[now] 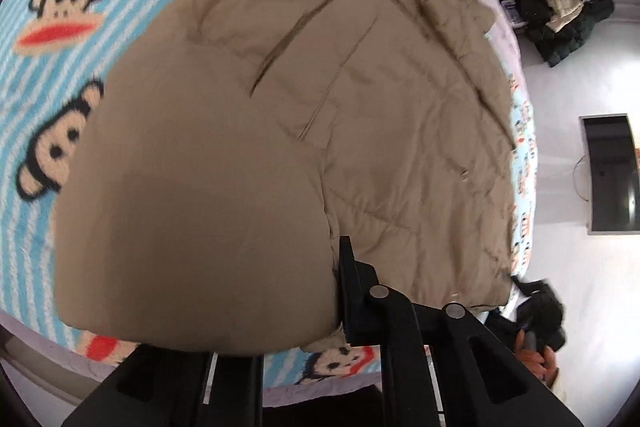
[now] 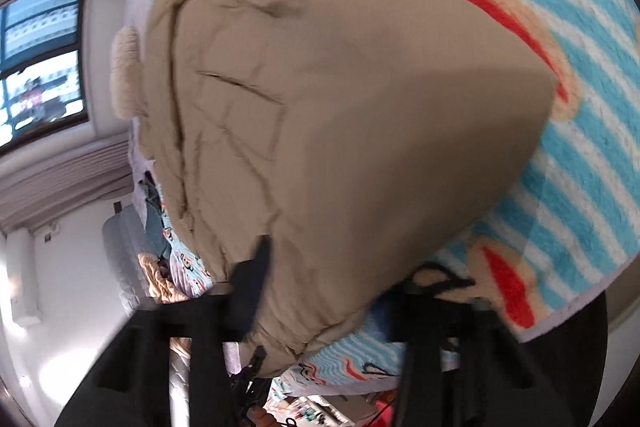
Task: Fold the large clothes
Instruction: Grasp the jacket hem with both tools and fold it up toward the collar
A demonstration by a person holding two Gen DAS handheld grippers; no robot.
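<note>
A big tan padded jacket (image 1: 280, 87) lies across a bed sheet (image 1: 48, 67) with blue stripes and a monkey print. My left gripper (image 1: 320, 251) is at its near edge. One black finger (image 1: 348, 267) shows beside a raised bulge of tan cloth, which hides the other finger; the jaws look shut on that edge. In the right wrist view the same jacket (image 2: 360, 107) fills the middle. My right gripper (image 2: 340, 267) has a thick fold of it bunched between its fingers, the left finger (image 2: 256, 267) pressed into the cloth. A cream fleece collar (image 2: 124, 71) sticks out at the jacket's far end.
The bed's edge runs close below both grippers, with the sheet (image 2: 580, 187) spread beyond the jacket. On the pale floor past the bed lie a heap of dark clothes (image 1: 560, 15) and a flat black screen (image 1: 610, 171). A window (image 2: 40, 67) is on the wall.
</note>
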